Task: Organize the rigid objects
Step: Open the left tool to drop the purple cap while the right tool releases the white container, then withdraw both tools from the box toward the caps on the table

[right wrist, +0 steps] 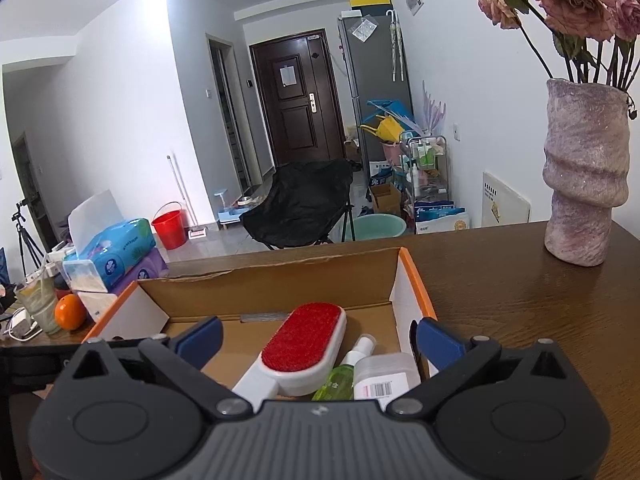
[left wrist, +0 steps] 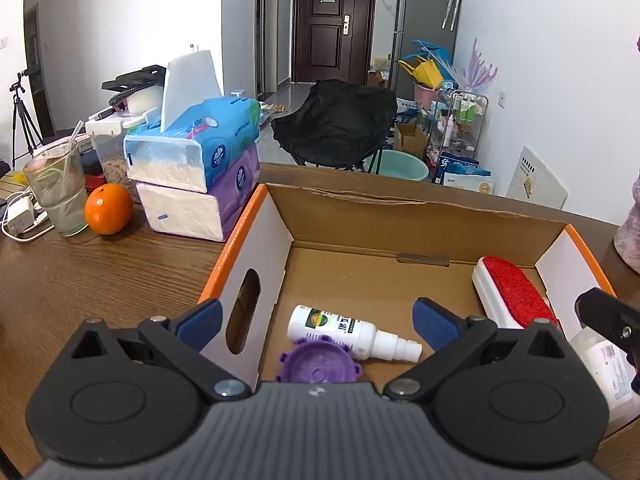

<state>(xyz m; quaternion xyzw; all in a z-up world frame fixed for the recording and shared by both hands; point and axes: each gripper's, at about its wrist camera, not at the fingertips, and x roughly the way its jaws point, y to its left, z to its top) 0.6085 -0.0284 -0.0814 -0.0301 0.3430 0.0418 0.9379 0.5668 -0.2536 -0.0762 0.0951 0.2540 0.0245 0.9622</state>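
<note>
Wooden table (left wrist: 100, 272), box (left wrist: 256, 220), gaping claws (left wrist: 316, 324)

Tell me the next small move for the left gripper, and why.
Probably lift the left gripper clear of the cardboard box: its jaws stand open and empty, and the white spray bottle and purple lid already lie inside.

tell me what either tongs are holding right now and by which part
Nothing is held. Left tongs and right tongs are both open over the cardboard box.
</note>
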